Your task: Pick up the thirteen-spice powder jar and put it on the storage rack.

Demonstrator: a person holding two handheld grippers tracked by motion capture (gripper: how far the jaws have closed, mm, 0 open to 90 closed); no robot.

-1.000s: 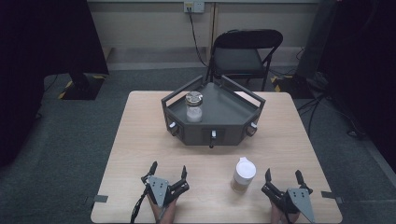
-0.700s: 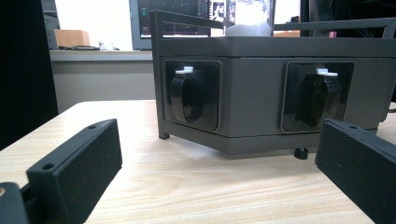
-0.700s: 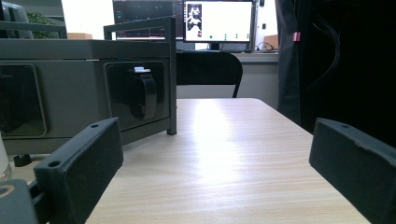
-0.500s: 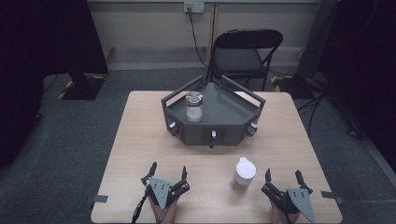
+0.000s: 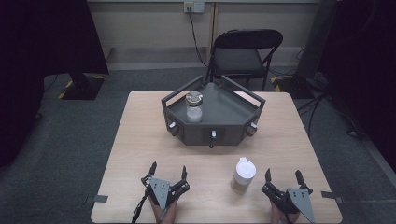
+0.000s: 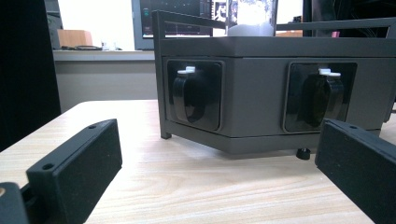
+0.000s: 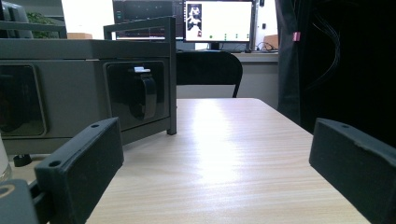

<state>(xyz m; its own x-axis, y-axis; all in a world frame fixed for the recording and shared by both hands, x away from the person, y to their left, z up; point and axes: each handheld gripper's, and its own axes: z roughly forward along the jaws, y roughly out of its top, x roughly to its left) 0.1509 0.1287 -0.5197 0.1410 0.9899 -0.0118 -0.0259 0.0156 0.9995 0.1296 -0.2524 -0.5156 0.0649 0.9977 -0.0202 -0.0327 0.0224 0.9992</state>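
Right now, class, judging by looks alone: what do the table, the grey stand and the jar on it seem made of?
Table: pale wood or wood-look laminate, with visible grain and a soft sheen. Grey stand: probably painted metal or plastic, matte, with straight rails. Jar: clear glass or plastic, see-through with white contents, and a dull, perhaps metal lid.

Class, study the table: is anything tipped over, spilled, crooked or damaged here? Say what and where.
Nothing stands out. The white-lidded bottle stands upright on the table near the right gripper. The glass jar stands upright on the dark tray stand. The left gripper and the right rest open at the near edge. No spill shows.
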